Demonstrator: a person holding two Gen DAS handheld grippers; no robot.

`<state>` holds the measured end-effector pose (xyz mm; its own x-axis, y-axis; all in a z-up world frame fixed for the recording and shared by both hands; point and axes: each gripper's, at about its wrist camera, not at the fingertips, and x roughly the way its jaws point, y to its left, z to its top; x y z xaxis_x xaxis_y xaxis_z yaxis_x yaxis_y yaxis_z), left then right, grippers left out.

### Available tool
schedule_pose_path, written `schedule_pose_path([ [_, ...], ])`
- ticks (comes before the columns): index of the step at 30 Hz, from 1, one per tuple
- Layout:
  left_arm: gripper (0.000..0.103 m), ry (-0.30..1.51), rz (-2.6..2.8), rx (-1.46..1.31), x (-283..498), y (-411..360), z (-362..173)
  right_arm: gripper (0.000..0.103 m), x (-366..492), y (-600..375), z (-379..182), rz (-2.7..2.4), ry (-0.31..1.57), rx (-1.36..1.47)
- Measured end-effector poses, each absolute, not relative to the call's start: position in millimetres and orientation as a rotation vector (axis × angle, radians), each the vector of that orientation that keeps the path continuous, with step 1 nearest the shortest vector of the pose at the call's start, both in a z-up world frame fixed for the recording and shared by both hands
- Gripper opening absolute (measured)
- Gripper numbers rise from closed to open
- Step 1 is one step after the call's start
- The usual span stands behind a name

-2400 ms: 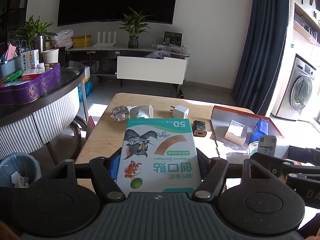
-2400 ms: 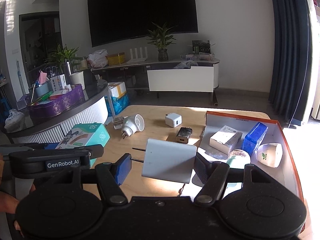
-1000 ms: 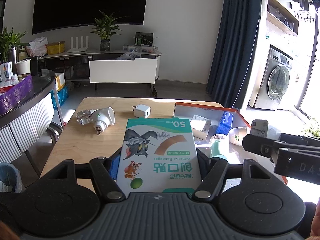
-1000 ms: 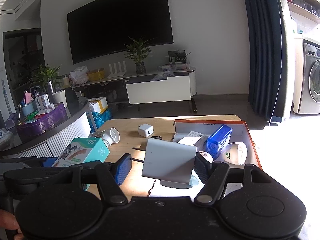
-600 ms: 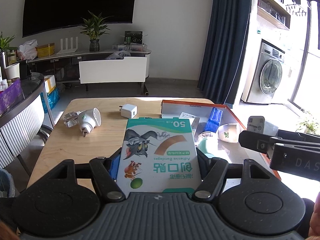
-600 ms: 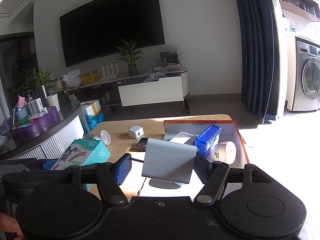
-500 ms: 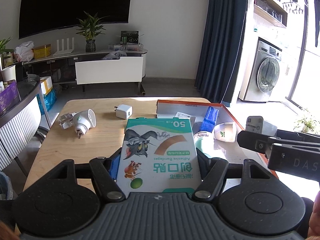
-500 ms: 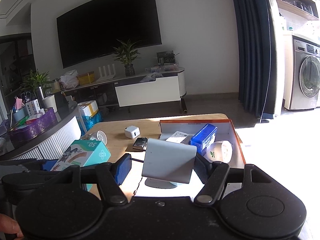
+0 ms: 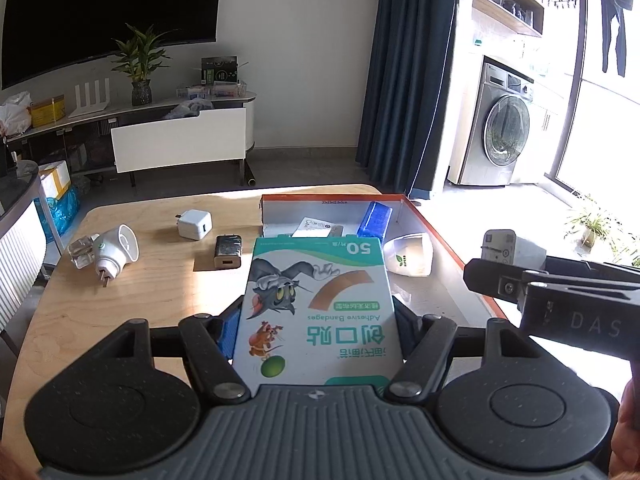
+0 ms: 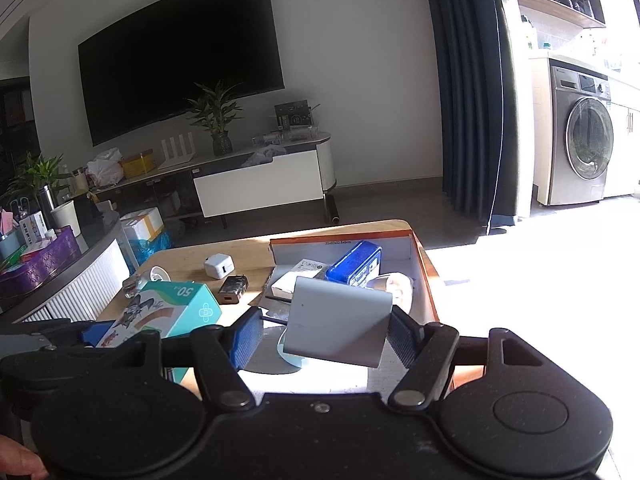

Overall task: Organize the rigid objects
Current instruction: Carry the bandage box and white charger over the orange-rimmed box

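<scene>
L wrist view: left gripper [image 9: 318,322] is clamped partway closed on the bandage box [image 9: 318,304], pads pressing both long sides, so box rides flat, print facing up, far end pointing at the orange-rimmed tray [image 9: 440,236]. Tray sits far right on the wooden table [image 9: 160,276]; already inside: blue box [image 9: 374,218], white pod [image 9: 408,254], small white carton [image 9: 316,226]. Loose on table, left of tray: white charger cube [image 9: 195,224], black adapter [image 9: 228,251], white plug device [image 9: 116,250]. Right gripper's finger shows at the right edge w/ a white block.

R wrist view: right gripper [image 10: 324,330] is closed mid-width on the white power adapter [image 10: 338,320], gripped by its side faces, tilted, prongs sticking left. It hangs over the tray's near end, not touching the floor. Bandage box sits low left, beside the tray's left wall. Probably both loads are headed into the tray; side grips leave the undersides free to set down.
</scene>
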<state>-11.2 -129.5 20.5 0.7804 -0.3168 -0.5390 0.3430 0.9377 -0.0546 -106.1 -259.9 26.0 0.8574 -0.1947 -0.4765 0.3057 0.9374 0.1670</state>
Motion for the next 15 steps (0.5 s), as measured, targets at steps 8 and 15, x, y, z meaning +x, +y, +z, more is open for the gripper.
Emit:
schedule_pose_path([
  [8,0.071,0.587,-0.380,0.058,-3,-142,15,0.080,-105,-273,21,-0.299,0.484,0.250],
  [15,0.071,0.601,-0.387,0.054,9,-148,12,0.080,-96,-282,17,-0.309,0.500,0.252],
])
